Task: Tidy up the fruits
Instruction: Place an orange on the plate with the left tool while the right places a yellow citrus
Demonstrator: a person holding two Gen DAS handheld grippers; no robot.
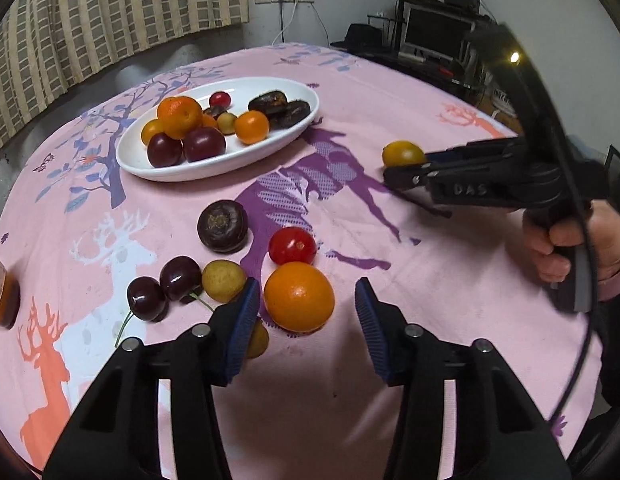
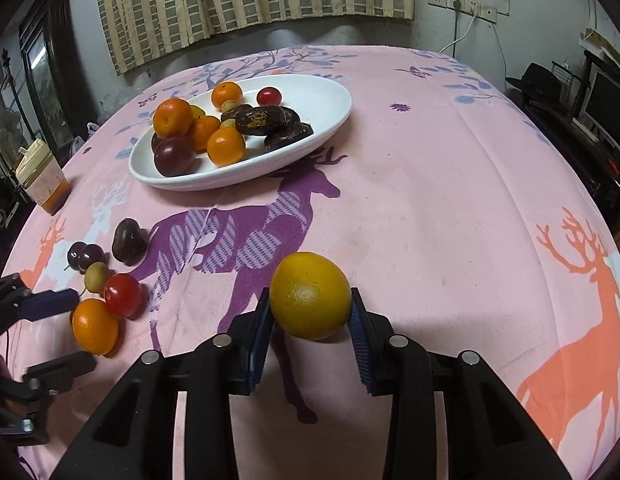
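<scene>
Yellow fruit: the yellow-orange fruit sits between the blue pads of the right gripper, pinched on both sides. It looks lifted a bit off the pink tablecloth.
Right gripper: closed on that fruit and holding nothing else.
Which way to go: the white plate lies ahead of the right gripper and a little to its left, well apart from it. I think the fruit goes there next.
Long side of the plate: it runs slanted, near-left to far-right. The right end looks the barest.
Left gripper: the left gripper is wide open and holds nothing. The orange fruit lies just ahead, between its pads, nearer the left pad.
Other loose fruit: a red tomato, a dark round fruit, two cherries and a small tan fruit are near the left gripper, so that one is closer to them.
Only the left view shows: another small tan fruit tucked behind the left pad, and the hand that holds the right gripper.
Only the right view shows: both pads touching the yellow fruit.
</scene>
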